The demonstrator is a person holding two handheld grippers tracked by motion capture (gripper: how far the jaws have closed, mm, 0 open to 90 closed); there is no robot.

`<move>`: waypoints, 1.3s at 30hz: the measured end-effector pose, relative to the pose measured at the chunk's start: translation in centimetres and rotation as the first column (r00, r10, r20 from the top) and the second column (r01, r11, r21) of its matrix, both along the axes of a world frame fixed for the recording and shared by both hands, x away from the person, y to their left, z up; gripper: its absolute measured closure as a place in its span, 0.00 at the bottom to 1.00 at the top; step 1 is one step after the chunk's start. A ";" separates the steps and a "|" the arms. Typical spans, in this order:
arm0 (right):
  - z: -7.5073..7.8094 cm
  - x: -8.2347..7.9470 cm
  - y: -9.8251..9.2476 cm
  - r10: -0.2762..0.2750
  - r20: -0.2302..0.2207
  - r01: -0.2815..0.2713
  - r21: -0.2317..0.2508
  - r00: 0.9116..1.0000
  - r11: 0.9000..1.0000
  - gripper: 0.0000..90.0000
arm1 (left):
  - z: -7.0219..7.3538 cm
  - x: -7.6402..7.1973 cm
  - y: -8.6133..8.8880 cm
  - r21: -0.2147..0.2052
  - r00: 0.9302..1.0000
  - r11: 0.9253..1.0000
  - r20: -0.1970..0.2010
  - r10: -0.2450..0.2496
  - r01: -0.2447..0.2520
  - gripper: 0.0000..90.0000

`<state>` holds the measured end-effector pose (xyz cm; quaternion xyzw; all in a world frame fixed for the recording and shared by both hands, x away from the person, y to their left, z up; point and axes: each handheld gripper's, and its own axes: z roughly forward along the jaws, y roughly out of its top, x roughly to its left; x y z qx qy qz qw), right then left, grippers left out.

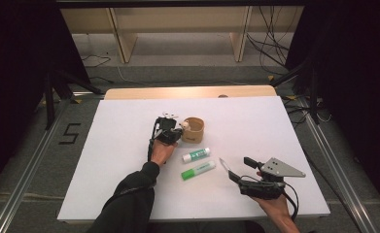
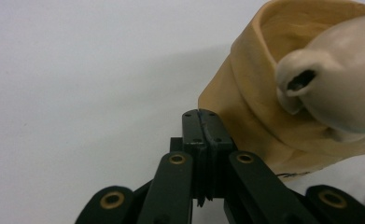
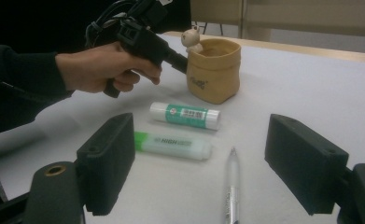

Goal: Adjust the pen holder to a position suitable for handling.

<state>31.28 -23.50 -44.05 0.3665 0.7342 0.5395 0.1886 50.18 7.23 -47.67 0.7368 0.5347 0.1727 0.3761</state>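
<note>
A tan soft pouch [image 1: 193, 131] stands upright mid-table, with a small cream figure [image 3: 191, 36] perched on its rim. My left gripper [image 1: 180, 132] is at the pouch's left side, and in the right gripper view its tip [image 3: 182, 62] meets the pouch wall just under the rim. Its jaws [image 2: 202, 122] are pressed together and I see nothing between them. A white and green glue stick [image 1: 196, 155], a green highlighter [image 1: 198, 170] and a clear pen [image 1: 225, 165] lie in front of the pouch. My right gripper [image 1: 241, 169] stands open near the pen [image 3: 231, 184], which lies between its jaws untouched.
A white sheet [image 1: 129, 145] covers the table, with a wooden edge [image 1: 187, 92] showing at the far side. Bare sheet lies left of the left hand and right of the pouch. Beyond the table are wooden shelves [image 1: 178, 29] and cables on the floor.
</note>
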 end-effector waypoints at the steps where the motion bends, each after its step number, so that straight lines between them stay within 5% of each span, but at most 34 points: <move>1: 0.0 0.0 0.0 0.000 0.000 0.000 0.000 1.000 1.000 0.28 | 0.1 0.0 0.2 0.004 1.000 1.000 0.002 0.000 0.000 0.99; 4: -0.1 0.1 0.0 0.000 -0.004 0.000 0.001 1.000 1.000 0.28 | 0.6 -0.3 1.0 -0.005 1.000 1.000 0.011 0.014 -0.014 0.99; 10: -0.1 0.0 0.0 0.000 -0.004 0.000 -0.002 1.000 1.000 0.28 | 1.6 -1.9 2.9 -0.008 0.999 0.999 0.019 -0.034 0.034 0.89; 16: -0.2 0.1 0.1 0.001 -0.011 -0.001 -0.006 1.000 1.000 0.28 | 2.7 -4.1 4.9 -0.031 0.994 0.994 0.022 -0.103 0.104 0.62; 27: -0.1 0.1 0.1 0.006 -0.009 -0.006 -0.011 1.000 1.000 0.28 | 3.7 -7.2 6.2 -0.051 0.984 0.984 0.040 -0.171 0.173 0.42; 39: -0.2 0.2 0.1 0.009 -0.015 -0.009 -0.009 1.000 1.000 0.28 | 5.0 -9.9 7.2 -0.090 0.970 0.969 0.112 -0.218 0.228 0.28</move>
